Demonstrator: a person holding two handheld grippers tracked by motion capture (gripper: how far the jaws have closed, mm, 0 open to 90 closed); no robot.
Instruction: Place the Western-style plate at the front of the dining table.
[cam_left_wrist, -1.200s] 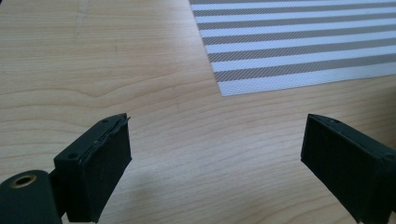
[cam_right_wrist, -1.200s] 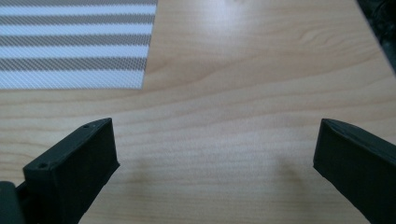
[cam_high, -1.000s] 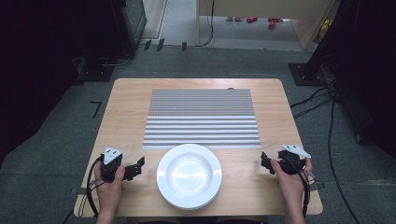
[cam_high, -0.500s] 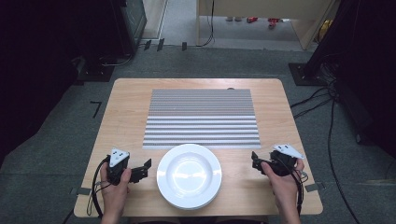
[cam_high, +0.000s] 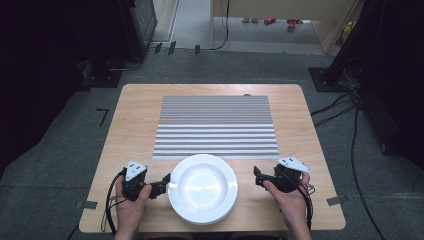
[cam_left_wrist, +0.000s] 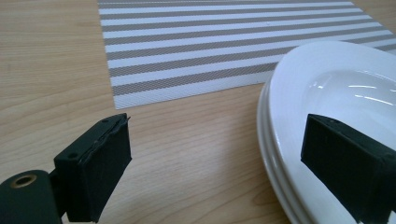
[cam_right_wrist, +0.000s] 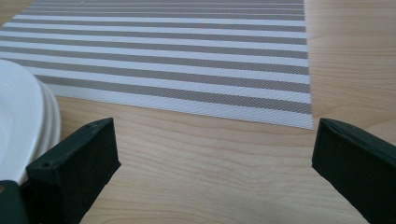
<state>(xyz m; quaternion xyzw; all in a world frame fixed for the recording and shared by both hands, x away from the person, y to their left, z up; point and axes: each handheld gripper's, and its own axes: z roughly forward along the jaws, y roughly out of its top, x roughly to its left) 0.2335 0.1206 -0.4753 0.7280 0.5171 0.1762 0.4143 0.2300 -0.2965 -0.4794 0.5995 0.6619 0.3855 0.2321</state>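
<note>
High view: I see a wooden table (cam_high: 125, 150) with a striped mat (cam_high: 216, 126) at its centre. A white plate (cam_high: 202, 188) sits on the bare wood just in front of the mat's near edge; its far rim touches or slightly overlaps that edge. My left gripper (cam_high: 165, 184) rests at the plate's left rim, held in the left hand (cam_high: 131, 200). My right gripper (cam_high: 257, 179) sits apart from the plate's right rim, held in the right hand (cam_high: 289, 196). Both point inward at the plate.

Left gripper view: the jaws stand spread wide. One jaw is over bare wood; the other is over the plate's rim. The rim shows stacked edges, so more than one plate may lie here. The mat lies beyond.

Right gripper view: the jaws stand spread wide over bare wood, gripping nothing. The plate edge shows at the left, near the left jaw. The mat lies ahead.
</note>
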